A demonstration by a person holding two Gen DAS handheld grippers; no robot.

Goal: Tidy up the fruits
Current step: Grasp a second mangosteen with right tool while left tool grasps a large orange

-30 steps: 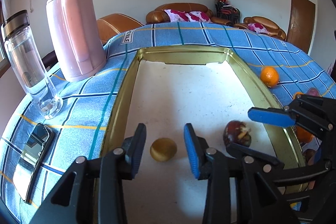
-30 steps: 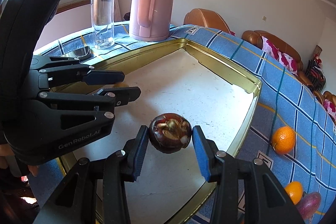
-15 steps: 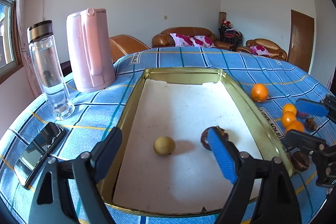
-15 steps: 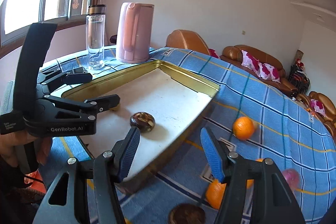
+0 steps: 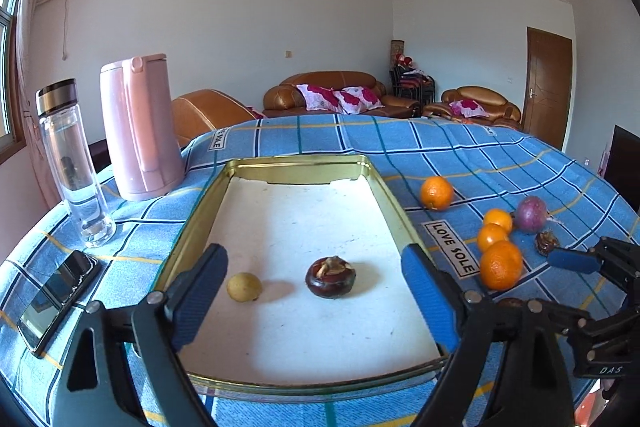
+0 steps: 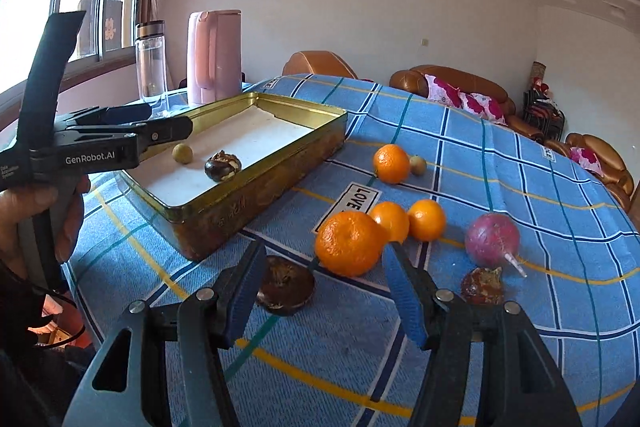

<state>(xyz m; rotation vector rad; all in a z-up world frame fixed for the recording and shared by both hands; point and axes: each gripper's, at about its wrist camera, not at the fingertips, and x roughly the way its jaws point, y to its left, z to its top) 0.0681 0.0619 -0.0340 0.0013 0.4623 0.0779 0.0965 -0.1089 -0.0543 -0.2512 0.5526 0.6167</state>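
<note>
Left wrist view: tray (image 5: 394, 203) at frame centre on the table (image 5: 460, 147), holding a small round fruit (image 5: 244, 287) lower left and a mangosteen (image 5: 331, 276) just right of it, apart. Kettle (image 5: 138, 127), bottle (image 5: 72, 167) and phone (image 5: 56, 297) sit left of the tray, kettle farthest back, phone nearest. Right of the tray: one orange (image 5: 436, 192) alone, behind a cluster of three oranges (image 5: 496, 247).

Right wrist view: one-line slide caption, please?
Open right gripper above mangosteen and orange beside the tray.

"LOVE SOLE" on the tablecloth (image 5: 451, 254); "GenRobot.AI" on the left gripper (image 6: 160, 125).
</note>
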